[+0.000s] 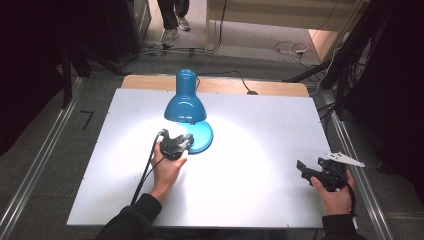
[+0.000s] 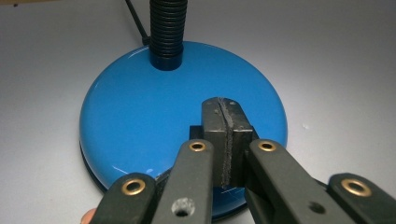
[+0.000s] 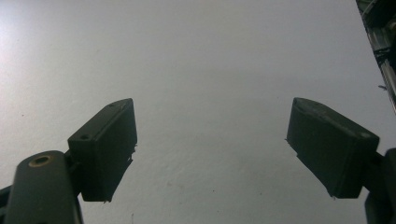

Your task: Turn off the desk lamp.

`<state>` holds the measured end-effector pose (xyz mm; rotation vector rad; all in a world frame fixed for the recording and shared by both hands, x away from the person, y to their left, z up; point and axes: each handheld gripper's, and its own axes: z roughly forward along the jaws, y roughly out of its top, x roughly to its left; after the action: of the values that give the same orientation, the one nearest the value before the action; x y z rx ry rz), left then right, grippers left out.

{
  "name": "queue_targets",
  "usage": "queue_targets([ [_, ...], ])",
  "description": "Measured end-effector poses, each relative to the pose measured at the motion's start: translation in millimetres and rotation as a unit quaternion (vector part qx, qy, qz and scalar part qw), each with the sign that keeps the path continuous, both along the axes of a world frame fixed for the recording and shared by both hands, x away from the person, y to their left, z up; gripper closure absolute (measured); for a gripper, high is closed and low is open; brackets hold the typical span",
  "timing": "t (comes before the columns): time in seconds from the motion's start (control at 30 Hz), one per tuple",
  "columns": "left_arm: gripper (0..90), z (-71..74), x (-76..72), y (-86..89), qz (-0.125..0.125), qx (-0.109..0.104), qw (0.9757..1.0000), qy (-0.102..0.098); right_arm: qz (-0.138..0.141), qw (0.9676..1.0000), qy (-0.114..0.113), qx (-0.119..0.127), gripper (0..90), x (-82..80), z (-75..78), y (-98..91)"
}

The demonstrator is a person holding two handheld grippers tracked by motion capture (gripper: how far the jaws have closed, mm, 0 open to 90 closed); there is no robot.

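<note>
blue desk lamp (image 1: 186, 107) stands toward the far middle of the white table (image 1: 250, 200), shade tipped down and lit, so a bright pool falls on the tabletop in front of it. its round base (image 2: 154, 121) sits flat on the table; the black ribbed neck (image 2: 167, 32) rises from the far part of the base, and a black cord (image 1: 235, 76) runs off the far table edge.

left gripper (image 2: 225, 140) is at the near side of the base, its jaws pressed together pad to pad with nothing between them. the joined tips sit over the top surface of the base, near its front rim; whether they touch the enamel i cannot tell. judgement: a closed tip works as a single blunt finger, which suits pressing or nudging something on the base, such as a switch, rather than grasping. no switch is visible under the tips, so this stays a guess. a fingertip of the left hand (image 1: 167, 167) shows at the bottom edge of the left gripper view.

right gripper (image 1: 320, 172) rests well apart, near the right table edge, jaws spread wide over bare tabletop, holding nothing. judgement: parked clear of the lamp, so the light pool and the left hand's work stay unobstructed.

a person's legs and shoes (image 1: 172, 22) stand on the floor beyond the table.
</note>
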<state>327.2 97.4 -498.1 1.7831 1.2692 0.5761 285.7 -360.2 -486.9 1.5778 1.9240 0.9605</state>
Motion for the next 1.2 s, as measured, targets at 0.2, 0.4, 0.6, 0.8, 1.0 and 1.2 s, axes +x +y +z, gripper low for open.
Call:
queue_targets([
  [0.2,90.0,-3.2,1.8,-1.7,0.001,0.006,1.0,-0.001,-0.001,1.0,-0.001,0.001,15.0,-0.4,0.5,-0.3],
  [0.4,90.0,-3.6,2.0,-1.9,0.002,0.006,1.0,-0.002,0.0,1.0,-0.002,0.0,15.0,-0.5,0.6,-0.6],
  [0.6,90.0,-3.8,1.8,-2.1,0.002,0.009,1.0,-0.004,0.0,1.0,-0.002,0.0,15.0,-0.9,0.9,0.0],
  [0.8,90.0,-4.0,2.2,-1.6,0.0,0.009,0.9999,-0.006,0.001,1.0,-0.002,0.0,15.0,-1.1,1.1,0.3],
  [1.0,90.0,-4.5,3.0,-0.8,-0.001,0.006,1.0,-0.006,0.001,1.0,-0.001,0.001,15.0,-1.4,1.4,0.6],
  [1.2,90.0,-4.1,4.5,0.8,-0.005,0.002,1.0,0.0,0.002,1.0,-0.001,-0.001,15.0,-1.2,1.3,0.8],
])
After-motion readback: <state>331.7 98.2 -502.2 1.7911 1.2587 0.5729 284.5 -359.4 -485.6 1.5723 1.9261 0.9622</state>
